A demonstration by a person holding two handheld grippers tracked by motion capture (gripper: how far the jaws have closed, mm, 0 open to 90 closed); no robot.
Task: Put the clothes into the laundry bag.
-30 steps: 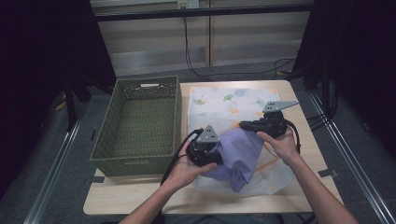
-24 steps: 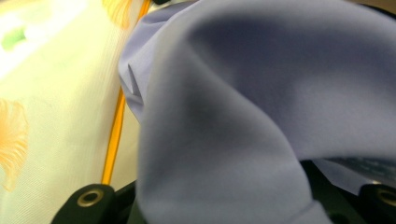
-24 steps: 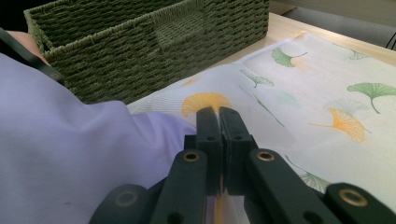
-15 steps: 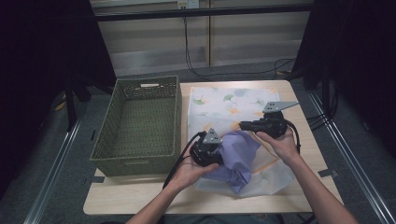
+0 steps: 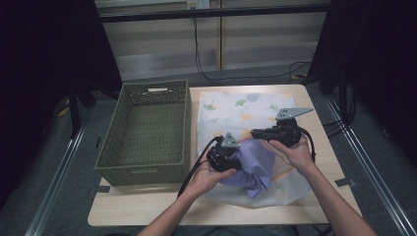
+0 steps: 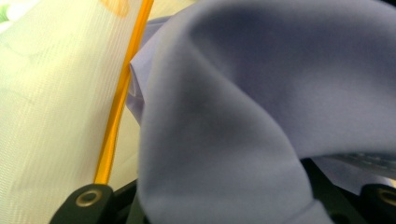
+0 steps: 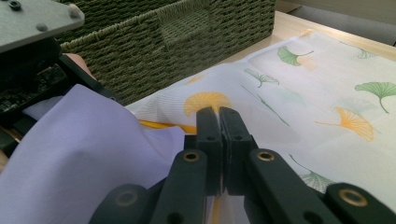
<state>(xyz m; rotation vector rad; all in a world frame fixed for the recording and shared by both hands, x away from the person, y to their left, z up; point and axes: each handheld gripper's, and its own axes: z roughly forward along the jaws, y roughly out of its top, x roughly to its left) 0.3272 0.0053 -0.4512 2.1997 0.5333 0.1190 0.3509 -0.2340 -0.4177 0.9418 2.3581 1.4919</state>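
Gripping: left tongs pinching the lilac cloth.
Right tongs: pressed together, cloth's edge beside them, over the ginkgo-print sheet.

The high view looks forward and down from above the near edge of the table, far enough to take in the whole top. The left gripper view sits very close behind the lilac cloth, facing the leaf-printed sheet. The right gripper view looks low across the table toward the woven basket at its left edge. All three views share cloth and sheet.
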